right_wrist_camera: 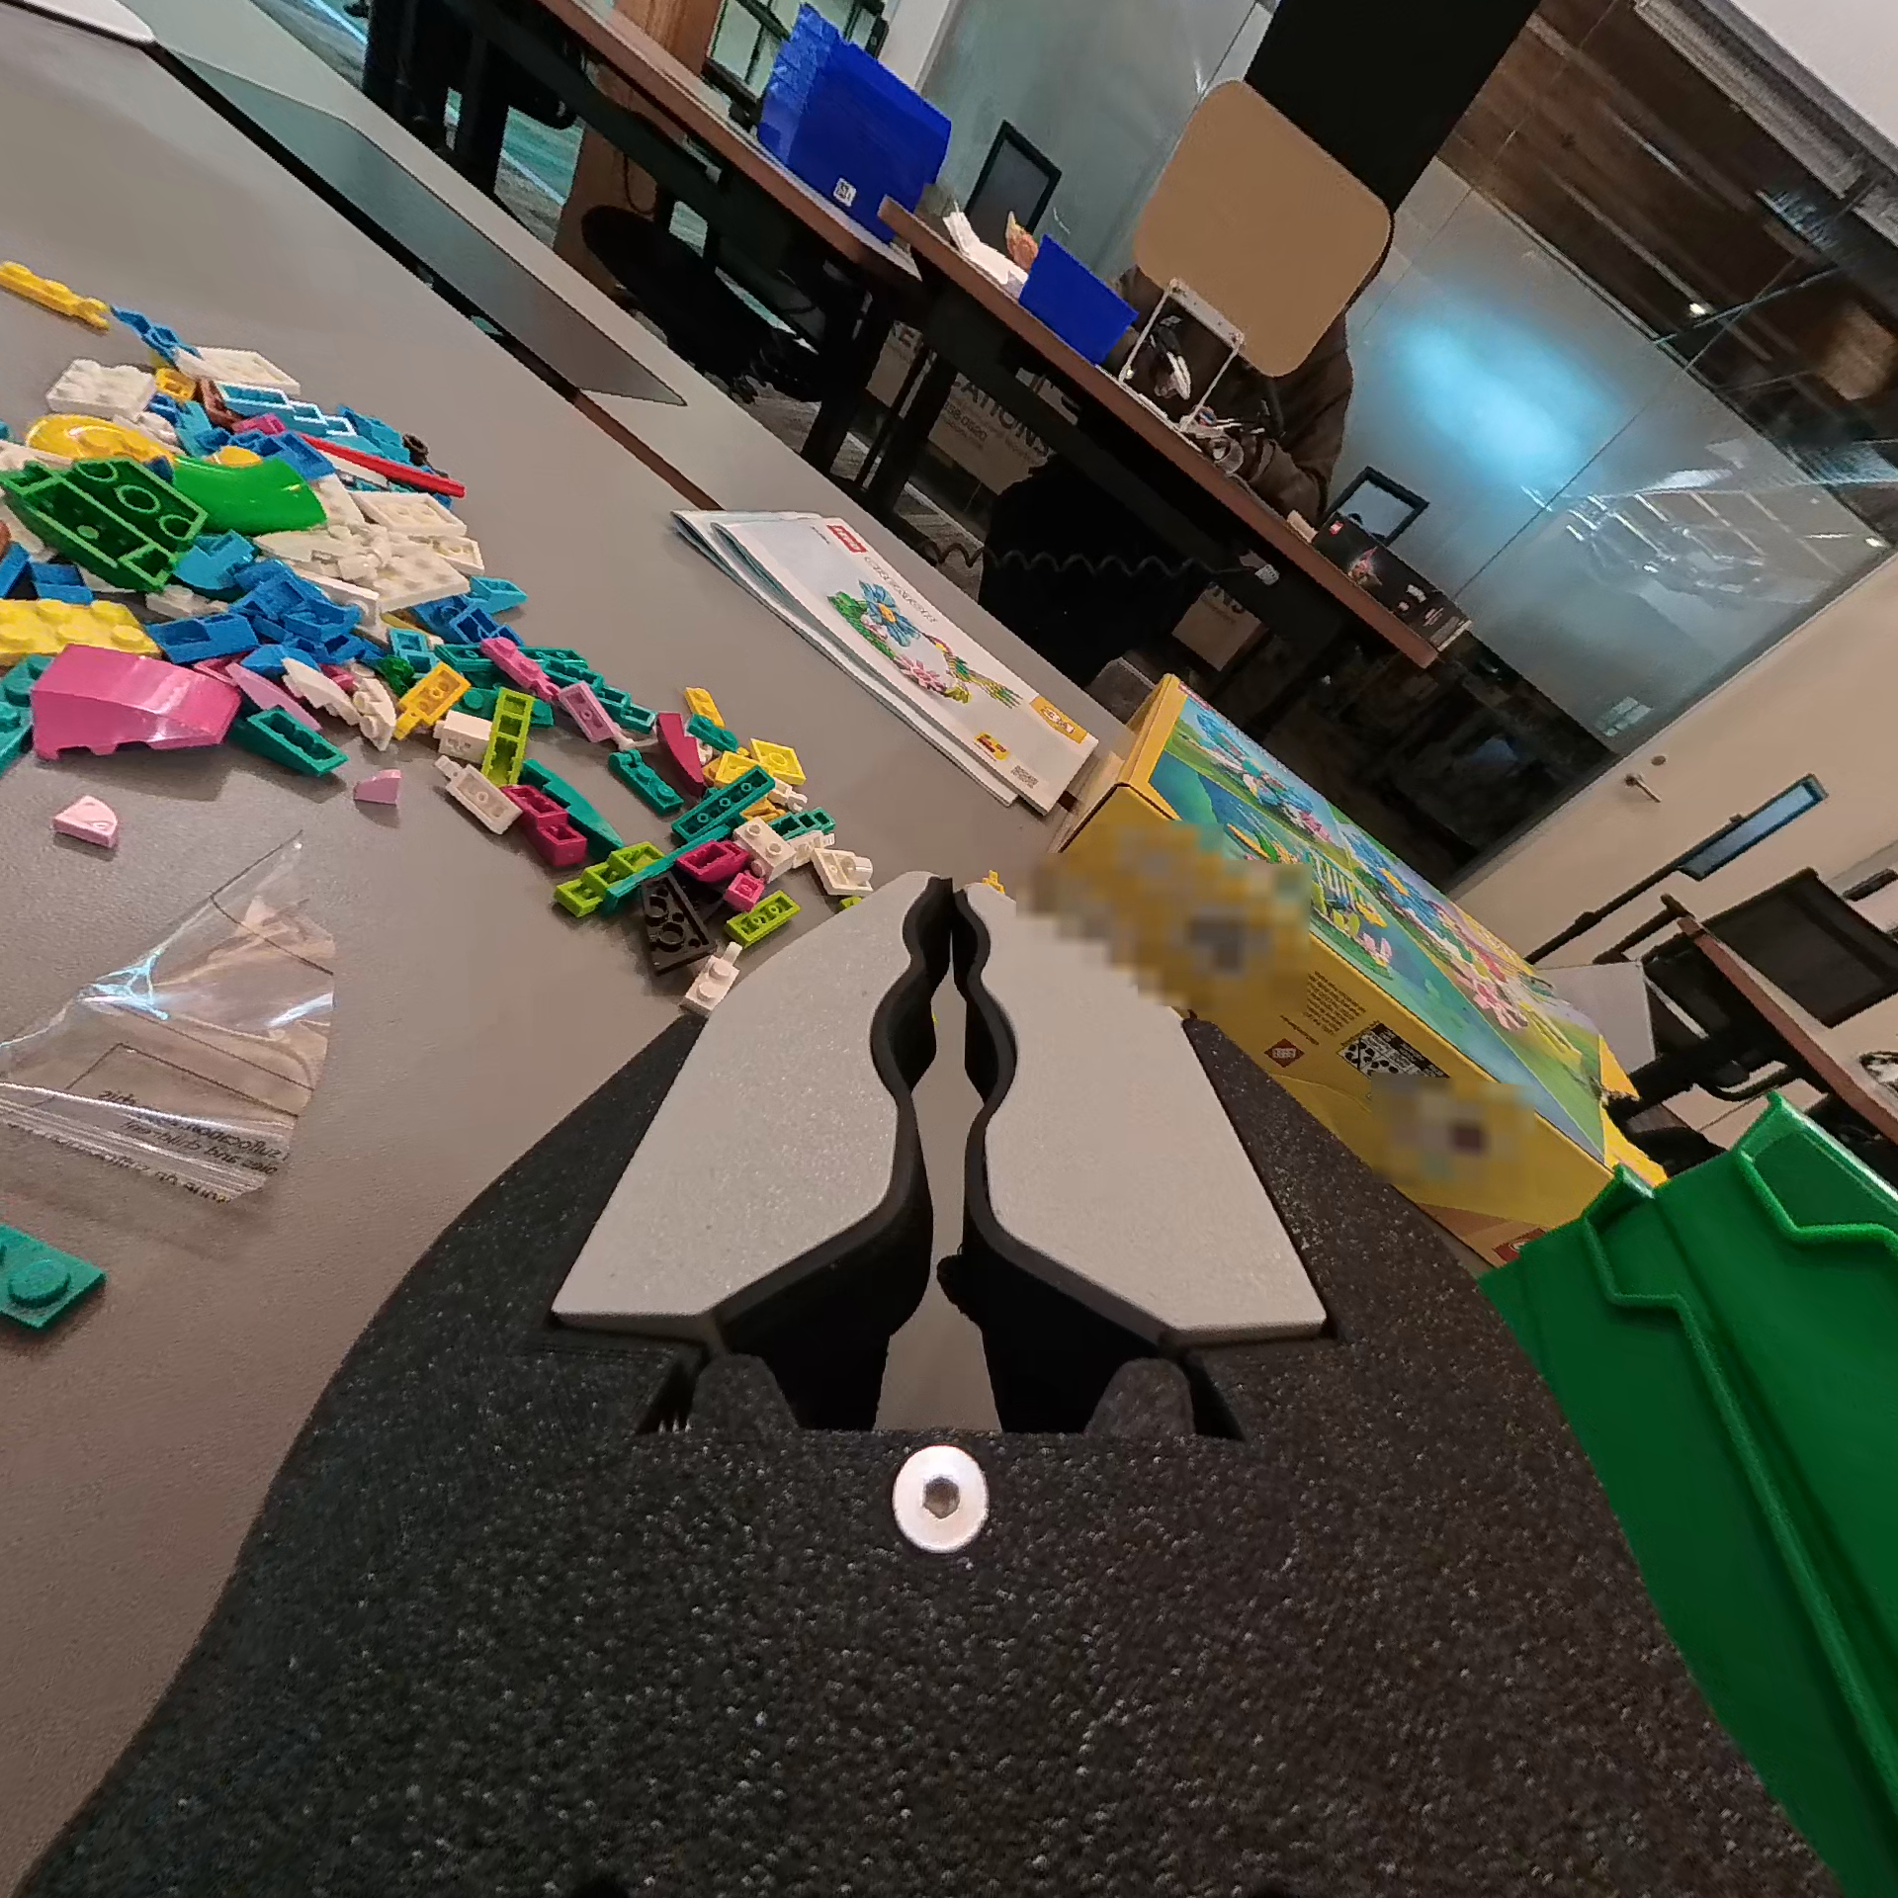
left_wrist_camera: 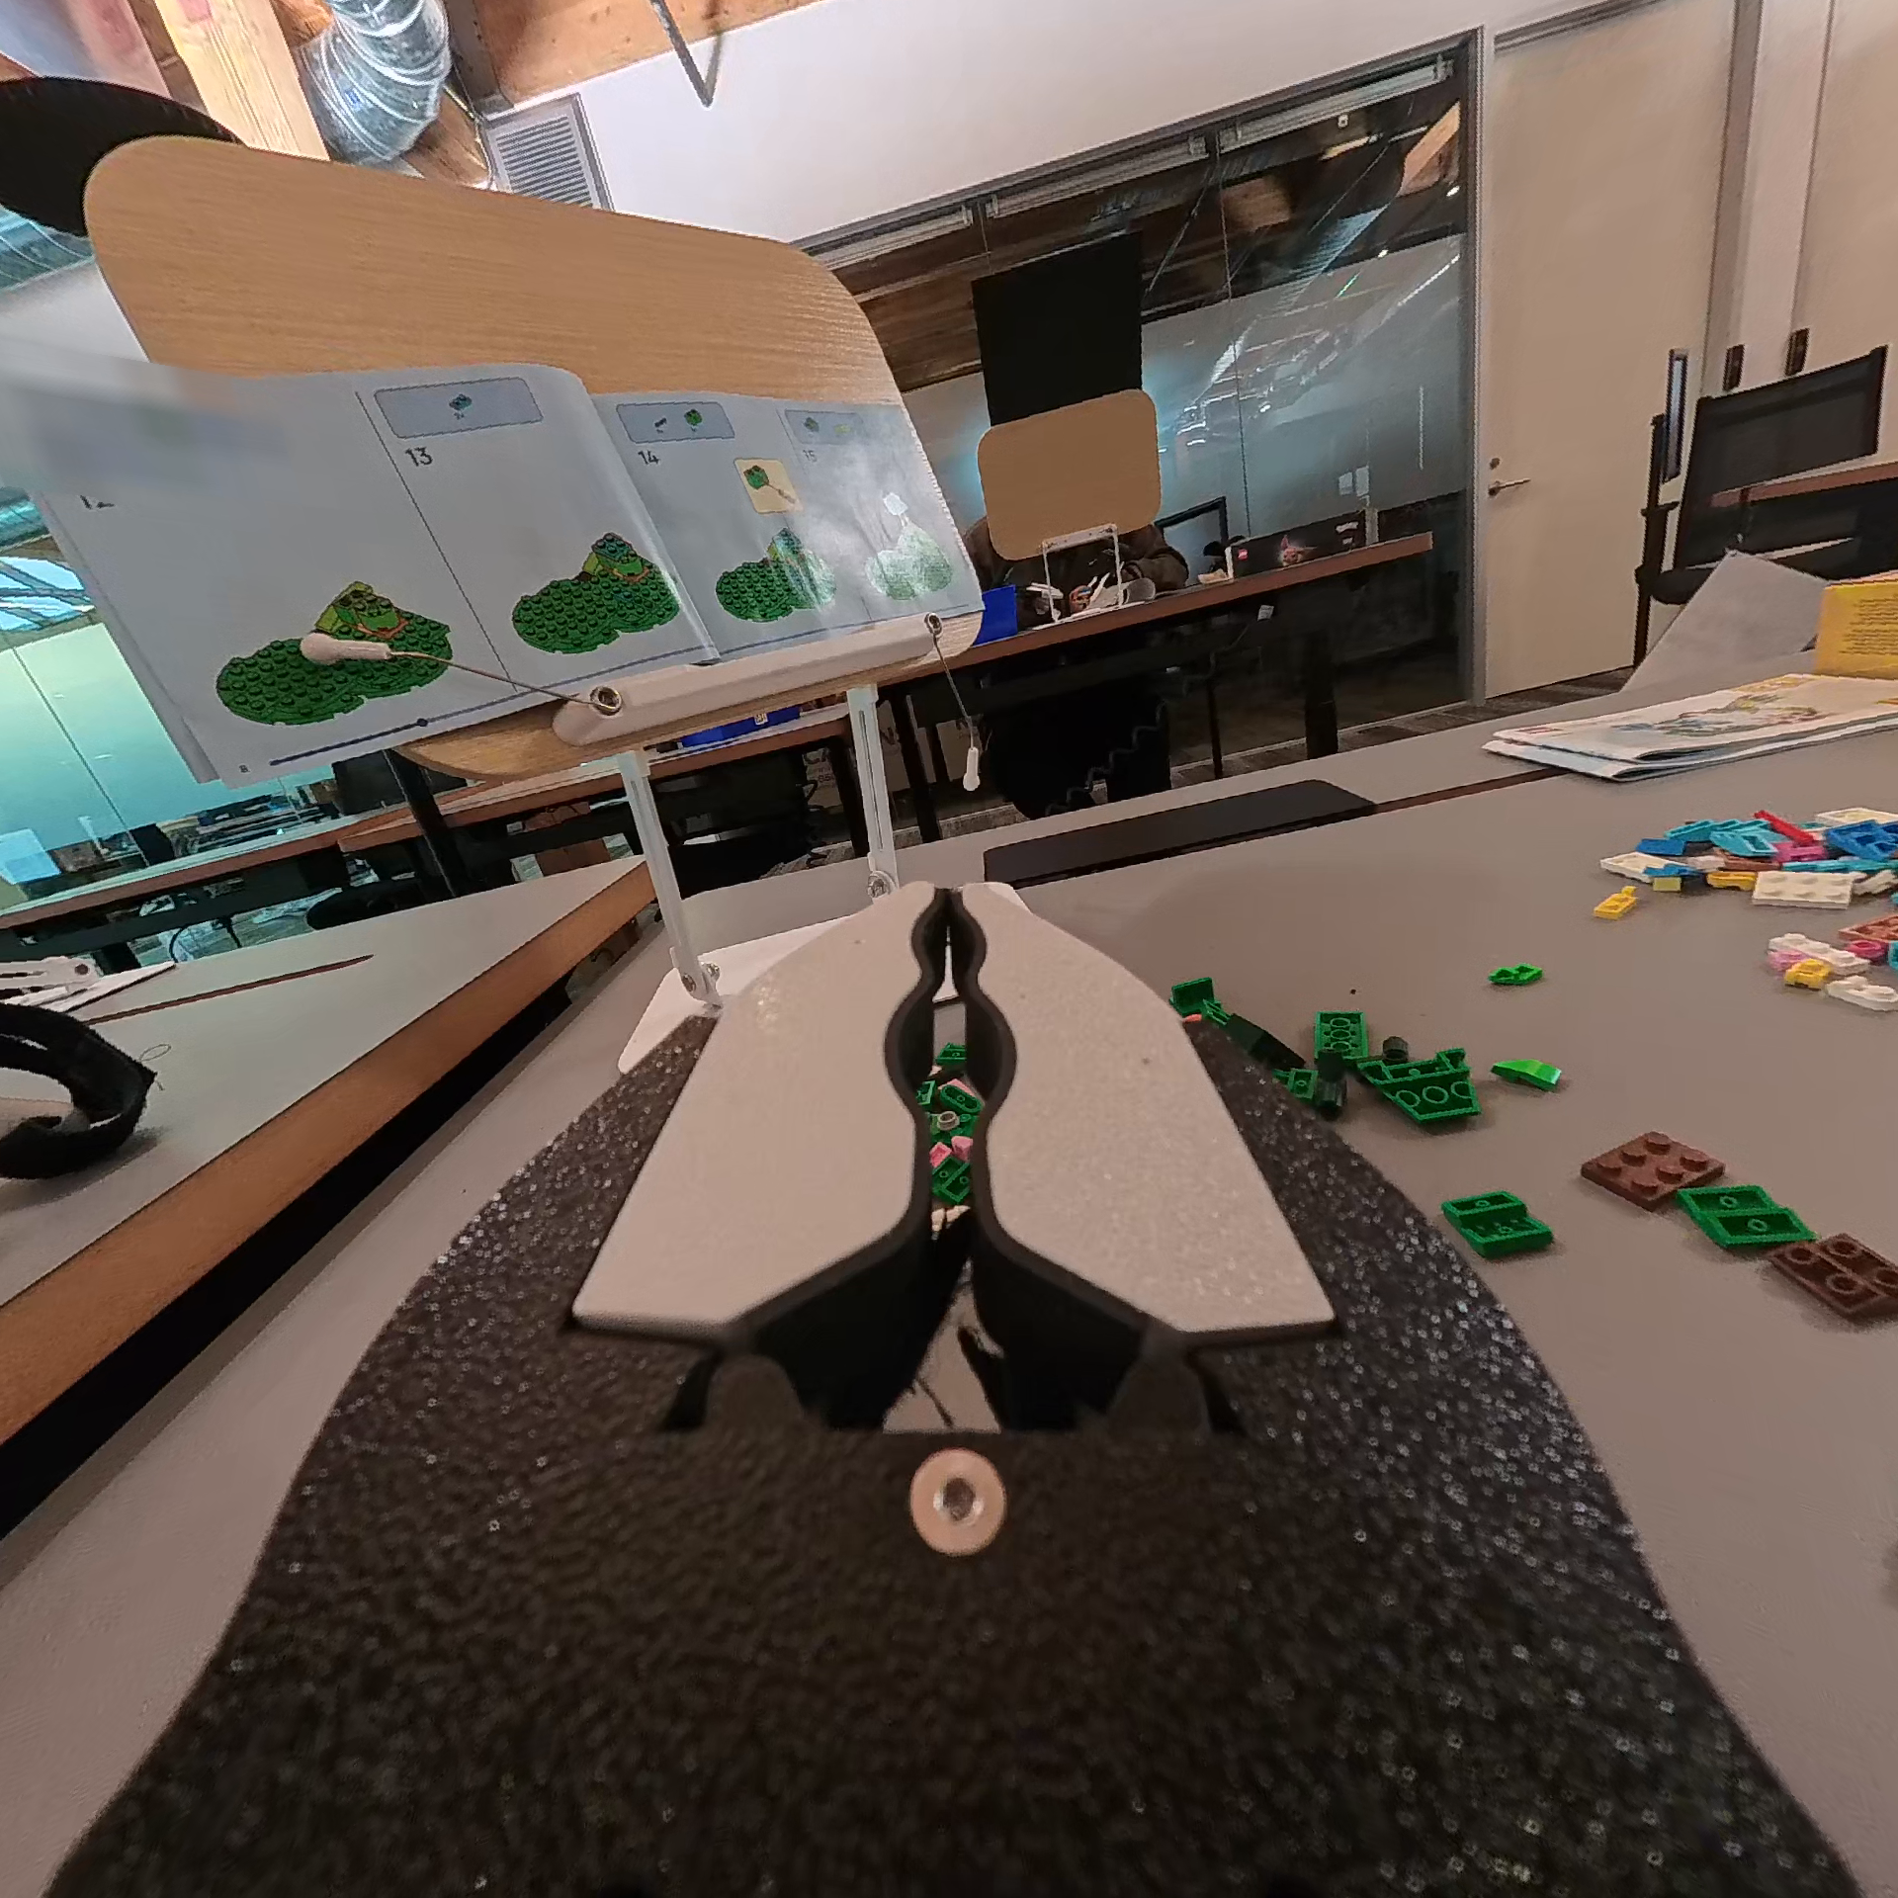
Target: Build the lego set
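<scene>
Fingers (left_wrist_camera: pixel 822 1109) of your left gripper (left_wrist_camera: pixel 950 904) and right gripper (right_wrist_camera: pixel 950 894) are pressed together, empty, above the brick-strewn bench (right_wrist_camera: pixel 493 986).

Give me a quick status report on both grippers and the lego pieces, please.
Left gripper shut, empty, over green bricks. Right gripper shut, empty, beside mixed brick pile. Instruction booklet open on stand. Nothing in the way.

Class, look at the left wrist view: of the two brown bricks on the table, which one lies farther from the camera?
The brown brick beside the green plate; the other brown brick lies closer, at the right edge.
</scene>
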Demonstrator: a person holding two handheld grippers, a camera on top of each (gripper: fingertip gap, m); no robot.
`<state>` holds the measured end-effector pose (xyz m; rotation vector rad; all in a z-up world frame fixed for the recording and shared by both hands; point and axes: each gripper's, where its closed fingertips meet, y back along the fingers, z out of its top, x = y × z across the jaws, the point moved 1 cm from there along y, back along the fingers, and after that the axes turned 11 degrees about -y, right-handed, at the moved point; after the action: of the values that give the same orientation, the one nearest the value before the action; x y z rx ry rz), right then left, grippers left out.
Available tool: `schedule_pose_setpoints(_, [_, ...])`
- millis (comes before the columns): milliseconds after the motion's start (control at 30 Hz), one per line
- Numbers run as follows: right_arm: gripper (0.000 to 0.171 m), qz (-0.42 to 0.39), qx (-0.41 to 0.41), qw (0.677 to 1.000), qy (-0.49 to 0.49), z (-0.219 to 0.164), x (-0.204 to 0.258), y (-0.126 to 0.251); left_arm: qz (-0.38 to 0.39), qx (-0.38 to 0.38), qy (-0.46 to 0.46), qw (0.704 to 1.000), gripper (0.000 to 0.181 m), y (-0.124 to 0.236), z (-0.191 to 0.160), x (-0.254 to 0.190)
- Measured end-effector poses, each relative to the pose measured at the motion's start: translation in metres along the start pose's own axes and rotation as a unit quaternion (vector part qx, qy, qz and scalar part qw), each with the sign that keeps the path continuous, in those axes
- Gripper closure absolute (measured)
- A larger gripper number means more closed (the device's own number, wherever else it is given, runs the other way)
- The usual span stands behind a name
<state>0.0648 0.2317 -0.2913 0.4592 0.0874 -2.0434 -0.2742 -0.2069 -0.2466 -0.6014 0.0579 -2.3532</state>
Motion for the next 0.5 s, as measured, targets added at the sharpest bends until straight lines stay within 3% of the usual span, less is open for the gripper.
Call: schedule_pose_setpoints(500, [0.171, 0.003, 0.001, 1.0, 0.001, -0.0002, 0.0011, -0.0004, -0.004, 0.0, -0.003, 1.0, 0.181, 0.0012, 0.0011, -0.0008])
